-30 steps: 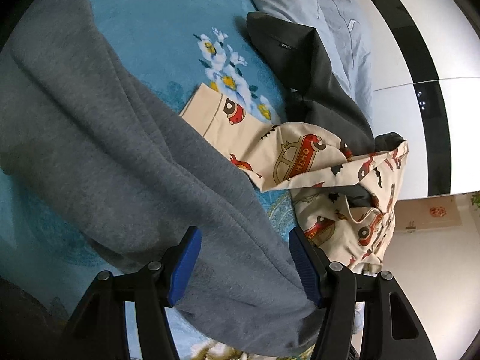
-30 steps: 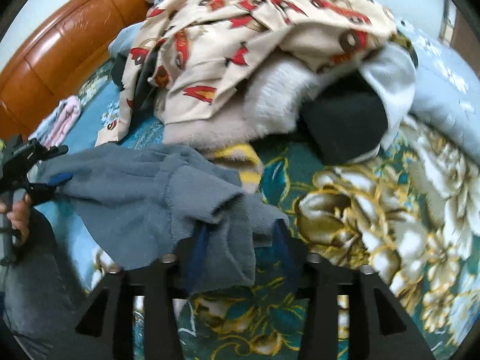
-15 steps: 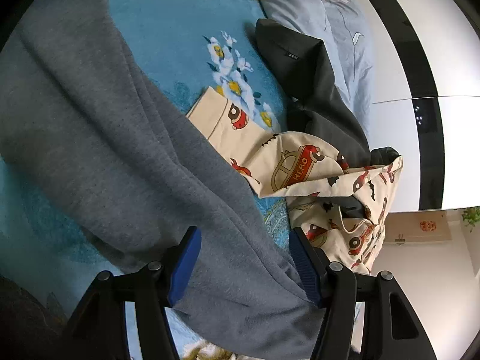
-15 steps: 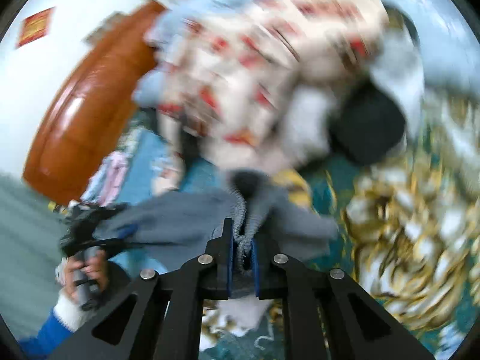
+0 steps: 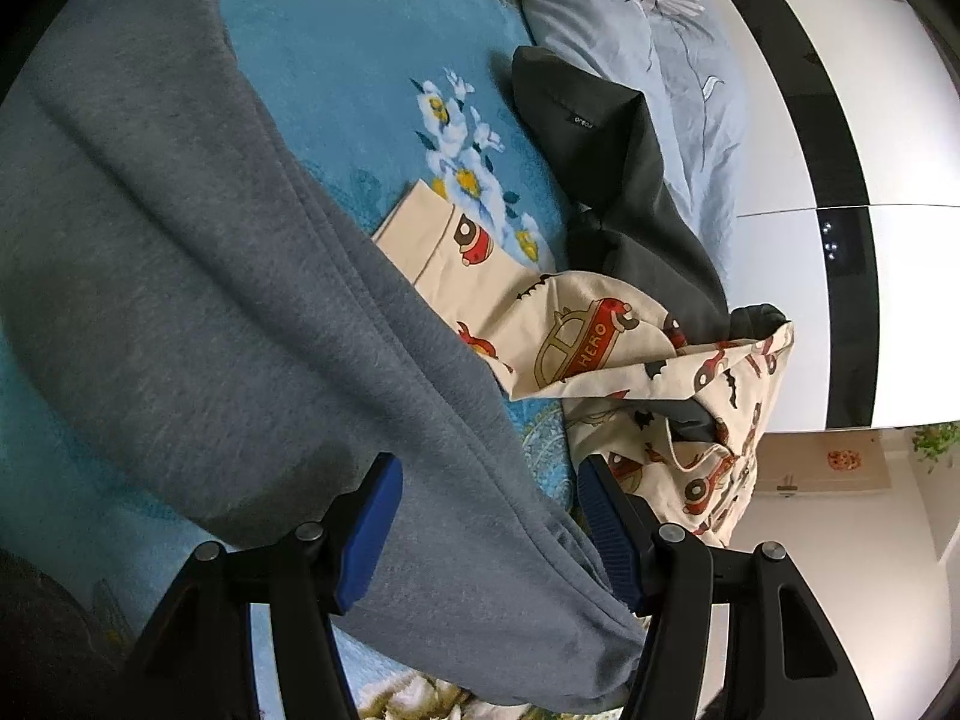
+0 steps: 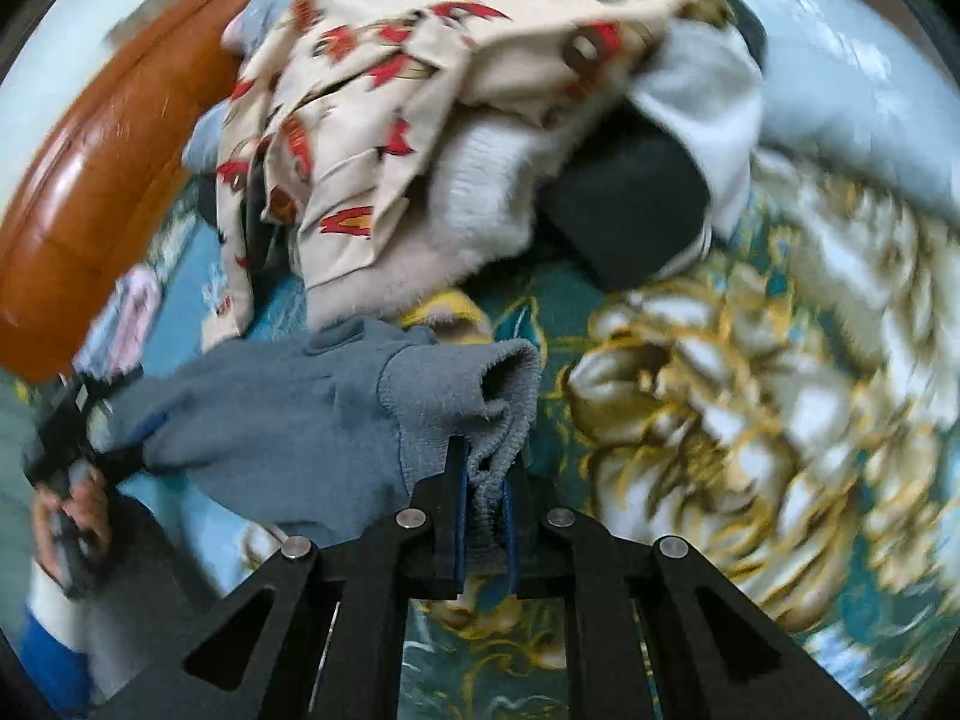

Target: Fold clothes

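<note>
A grey sweatshirt-like garment lies slack across the blue bedspread and runs between the wide-apart fingers of my left gripper, which is open. In the right wrist view the same grey garment stretches from the left gripper, held by a hand, over to my right gripper. The right gripper is shut on the garment's ribbed edge, which bunches above the blue pads.
A pile of clothes sits behind: a cream car-print garment, a dark grey garment, a white fluffy garment. A wooden headboard, a light blue quilt and a floral bedspread surround them.
My right gripper went from open around the grey garment to shut on its ribbed edge and swung with it. The left gripper stayed open and shifted only slightly.
</note>
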Available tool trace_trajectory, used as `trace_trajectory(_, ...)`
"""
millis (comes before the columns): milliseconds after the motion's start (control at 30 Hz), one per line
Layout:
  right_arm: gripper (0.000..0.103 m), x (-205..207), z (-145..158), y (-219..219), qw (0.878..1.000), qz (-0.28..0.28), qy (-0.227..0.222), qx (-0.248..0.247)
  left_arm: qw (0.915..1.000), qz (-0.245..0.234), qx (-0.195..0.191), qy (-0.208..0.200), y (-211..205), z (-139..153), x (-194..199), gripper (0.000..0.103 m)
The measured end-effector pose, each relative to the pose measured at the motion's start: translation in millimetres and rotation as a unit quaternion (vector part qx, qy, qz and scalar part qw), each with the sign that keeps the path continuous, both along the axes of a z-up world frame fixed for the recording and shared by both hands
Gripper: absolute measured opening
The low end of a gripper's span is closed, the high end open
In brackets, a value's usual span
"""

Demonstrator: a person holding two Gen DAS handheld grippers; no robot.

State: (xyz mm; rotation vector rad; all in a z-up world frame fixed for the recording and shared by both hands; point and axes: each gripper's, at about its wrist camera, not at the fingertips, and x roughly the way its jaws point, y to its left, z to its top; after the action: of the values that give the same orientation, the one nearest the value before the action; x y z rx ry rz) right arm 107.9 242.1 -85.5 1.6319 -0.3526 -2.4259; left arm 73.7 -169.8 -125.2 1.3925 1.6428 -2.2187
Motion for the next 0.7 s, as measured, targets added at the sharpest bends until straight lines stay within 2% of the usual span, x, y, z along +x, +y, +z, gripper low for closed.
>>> trace_trajectory(33,0.009,1,8,-1,1.000,0.006,0.008,-0.009,1.0000,-0.002,-0.001,-0.001,1,0,-1,0.065)
trace_trajectory(100,0.009,4,25,-9,0.998,0.016,0.025,-0.058,1.0000,-0.005,-0.003,-0.002,2,-1,-2,0.065)
trace_trajectory(200,0.009,8,39,-43,0.990,0.063,0.034,-0.123,1.0000,-0.005,-0.004,-0.003,3,-2,-3,0.065)
trace_trajectory(333,0.009,-9,53,-74,0.970,0.085,0.040,-0.226,0.9999,-0.008,-0.008,-0.008,4,-1,-2,0.065)
trace_trajectory(433,0.009,-19,82,-72,0.951,0.096,0.087,-0.279,1.0000,-0.002,-0.007,-0.003,2,0,0,0.065)
trace_trajectory(467,0.009,-20,89,-68,0.951,0.099,0.102,-0.276,1.0000,0.000,-0.007,-0.002,1,0,0,0.065)
trace_trajectory(533,0.009,-24,80,-55,0.967,0.087,0.100,-0.217,1.0000,-0.001,-0.006,-0.003,1,0,0,0.065)
trace_trajectory(600,0.009,-32,41,-33,0.986,0.038,0.039,-0.155,1.0000,-0.003,-0.006,-0.005,2,-1,-1,0.065)
trace_trajectory(633,0.009,-31,19,-17,0.990,0.002,0.008,-0.142,1.0000,-0.005,-0.005,-0.006,2,-2,-2,0.065)
trace_trajectory(700,0.009,-21,-6,11,0.988,-0.050,-0.012,-0.147,0.9999,-0.007,-0.005,-0.008,3,-2,-2,0.065)
